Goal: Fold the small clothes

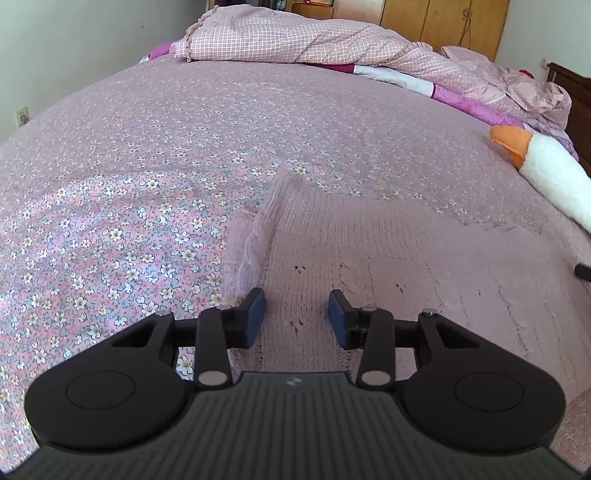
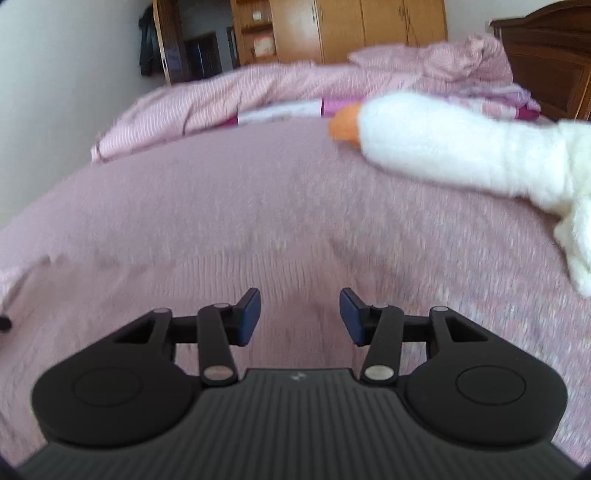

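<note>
One pink knitted garment (image 1: 388,258) lies spread flat on the bed (image 1: 147,155), whose sheet is pink with small white flowers; a ribbed sleeve or edge (image 1: 266,218) is folded up along its left side, and a few dark specks dot the knit; the left tongs (image 1: 296,314) hover over its near left part with their blue pads apart, holding nothing; the right tongs (image 2: 299,314) hang over the same knit (image 2: 295,229) farther right, also spread wide and empty, though that view is blurred and the stitch detail is lost; one white plush goose (image 2: 461,155) with an orange beak lies on the bed to the right, near the garment's far right corner, its body running off the frame edge; one rumpled pink checked duvet (image 1: 295,37) is heaped along the far side of the bed, with a magenta and white cover (image 1: 424,83) showing under it; wooden wardrobes (image 2: 369,29) stand behind; the left view alone shows the flowered sheet, the folded ribbed edge and a wall socket (image 1: 23,116); the right view alone shows a dark wooden headboard (image 2: 546,55), open shelves and dark clothing hanging by the wall (image 2: 147,44); a small black tip (image 1: 583,273) at the left view's right edge cannot be identified.
</note>
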### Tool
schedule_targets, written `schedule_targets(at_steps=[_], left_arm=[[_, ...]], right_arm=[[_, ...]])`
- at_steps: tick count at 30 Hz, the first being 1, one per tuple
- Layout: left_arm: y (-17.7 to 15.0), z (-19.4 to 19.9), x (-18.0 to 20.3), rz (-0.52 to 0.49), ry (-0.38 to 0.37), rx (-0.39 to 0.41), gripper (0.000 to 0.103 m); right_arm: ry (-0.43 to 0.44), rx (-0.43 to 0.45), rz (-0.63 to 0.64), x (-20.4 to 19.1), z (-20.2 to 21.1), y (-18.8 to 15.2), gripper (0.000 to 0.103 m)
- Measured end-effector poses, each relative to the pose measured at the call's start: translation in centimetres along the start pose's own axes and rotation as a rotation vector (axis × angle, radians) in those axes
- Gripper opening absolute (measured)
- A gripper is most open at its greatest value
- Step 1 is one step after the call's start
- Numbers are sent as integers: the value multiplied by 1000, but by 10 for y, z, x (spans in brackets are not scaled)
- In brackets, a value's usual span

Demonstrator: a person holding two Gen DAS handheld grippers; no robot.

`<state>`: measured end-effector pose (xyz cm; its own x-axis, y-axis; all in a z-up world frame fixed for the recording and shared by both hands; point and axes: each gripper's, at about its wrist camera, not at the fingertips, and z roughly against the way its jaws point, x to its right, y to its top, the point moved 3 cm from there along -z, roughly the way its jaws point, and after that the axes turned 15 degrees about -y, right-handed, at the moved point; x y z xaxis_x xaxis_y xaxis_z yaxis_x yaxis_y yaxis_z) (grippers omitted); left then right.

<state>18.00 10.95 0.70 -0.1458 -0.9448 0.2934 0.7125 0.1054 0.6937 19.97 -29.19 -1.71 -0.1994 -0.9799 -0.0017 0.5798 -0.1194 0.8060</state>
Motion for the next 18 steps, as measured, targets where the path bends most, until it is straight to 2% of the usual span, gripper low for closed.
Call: schedule_targets(at_steps=[1,4,8,11,15,18], left_arm=[[0,-1,0,-3,1,-3,47],[3,1,-2,20,-7,-7,48],[2,9,-3,55,-19,-13,48],[0,19,1,62,-18,-18,48],[-6,34,8,69,-12,-21,51],[-15,44,13,85,-12,-22,54]], right_arm=[[-13,-38,7,0,-7,-7,49],[-13,16,19,2,-7,-20,49],[-27,-27,-74,8,4,-15,50],[-20,-25,-131,15,23,-17,50],[-23,-17,-198,31,39,-24,62],[-8,-47,-264,46,44,-33,64]])
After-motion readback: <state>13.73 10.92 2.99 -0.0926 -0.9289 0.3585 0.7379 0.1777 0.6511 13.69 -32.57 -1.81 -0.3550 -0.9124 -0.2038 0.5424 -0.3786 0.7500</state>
